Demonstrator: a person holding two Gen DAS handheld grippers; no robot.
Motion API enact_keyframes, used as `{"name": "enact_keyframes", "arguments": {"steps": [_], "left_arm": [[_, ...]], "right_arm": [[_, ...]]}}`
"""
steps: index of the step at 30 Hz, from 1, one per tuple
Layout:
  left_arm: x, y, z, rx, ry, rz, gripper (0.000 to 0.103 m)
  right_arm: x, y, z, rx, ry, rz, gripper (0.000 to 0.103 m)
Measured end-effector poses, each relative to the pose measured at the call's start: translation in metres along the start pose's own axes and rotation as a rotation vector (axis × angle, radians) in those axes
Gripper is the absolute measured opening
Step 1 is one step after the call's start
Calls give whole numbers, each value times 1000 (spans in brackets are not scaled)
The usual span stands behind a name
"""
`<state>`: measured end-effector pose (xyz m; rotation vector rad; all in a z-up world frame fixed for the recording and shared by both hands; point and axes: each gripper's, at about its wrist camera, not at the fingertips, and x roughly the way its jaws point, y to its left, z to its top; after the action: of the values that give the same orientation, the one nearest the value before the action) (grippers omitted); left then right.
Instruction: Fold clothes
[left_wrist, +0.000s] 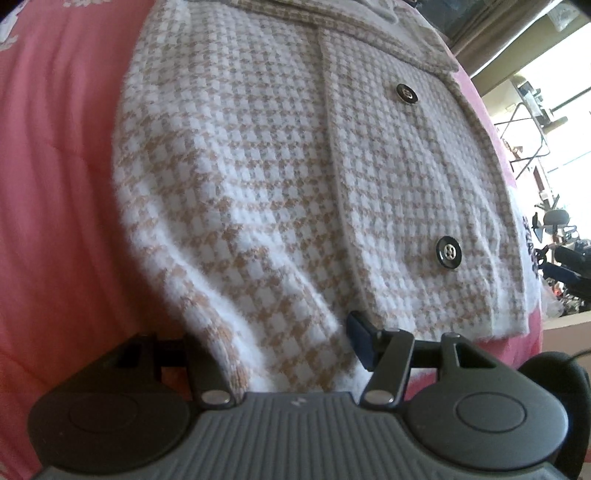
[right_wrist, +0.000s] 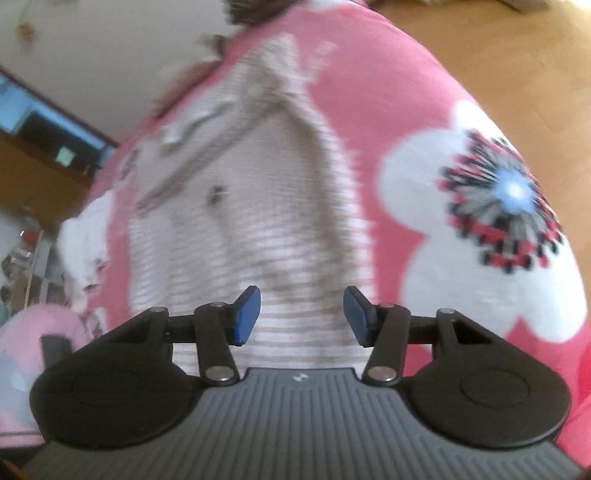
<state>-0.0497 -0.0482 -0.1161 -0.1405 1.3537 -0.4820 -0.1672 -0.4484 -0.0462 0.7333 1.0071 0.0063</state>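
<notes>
Two tongs: my left tongs (left_wrist: 280, 347) clamped on fuzzy houndstooth jacket (left_wrist: 280, 155) sleeve; right tongs (right_wrist: 301, 315) apart, empty. Jacket lies on pink bedspread (left_wrist: 55, 166). Soft, thick, floppy; grip hem edge.

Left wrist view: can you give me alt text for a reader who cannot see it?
A beige and white houndstooth jacket with two dark buttons lies on a pink bedspread. The left gripper sits at the hem, fabric bunched between its jaws; whether the pads press it cannot be told.
</notes>
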Motion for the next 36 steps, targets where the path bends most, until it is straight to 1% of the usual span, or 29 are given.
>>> {"name": "enact_keyframes", "arguments": {"steps": [2,4,5,7,9,12,13,16,18,20,22,27,29,36], "left_arm": [[5,-8,3,13,6,14,62],[7,-13,2,24,5,29,65],[8,-15,2,28,2,36,66],[10,-22,1,35,-7,56,66],[10,-23,0,41,-12,67,66],[11,-23,1,27,-19,64,65],[8,-19,-3,23,-23,60,65],[6,-17,-6,11,-31,50,64],[4,-15,-7,5,-36,41,64],[1,-8,-8,-19,-40,10,64],[-2,-1,-9,-43,-44,-21,64],[-7,22,-8,-105,-41,-135,65],[-8,29,-8,-125,-38,-167,65],[-11,31,-7,-129,-44,-213,67]], "right_arm": [[11,-16,4,50,15,16,49],[30,-23,8,93,33,59,49],[40,-26,9,112,44,82,49],[53,-34,8,144,72,99,49],[62,-39,6,168,94,108,49],[68,-41,-2,200,127,156,49],[69,-41,-3,215,150,170,49],[76,-42,-15,283,262,222,48],[81,-39,-22,300,323,239,46],[83,-33,-24,286,339,243,46],[83,-31,-24,289,333,243,46],[79,-40,-24,345,312,257,43],[79,-43,-25,354,307,257,41],[83,-42,-24,339,320,257,39]]}}
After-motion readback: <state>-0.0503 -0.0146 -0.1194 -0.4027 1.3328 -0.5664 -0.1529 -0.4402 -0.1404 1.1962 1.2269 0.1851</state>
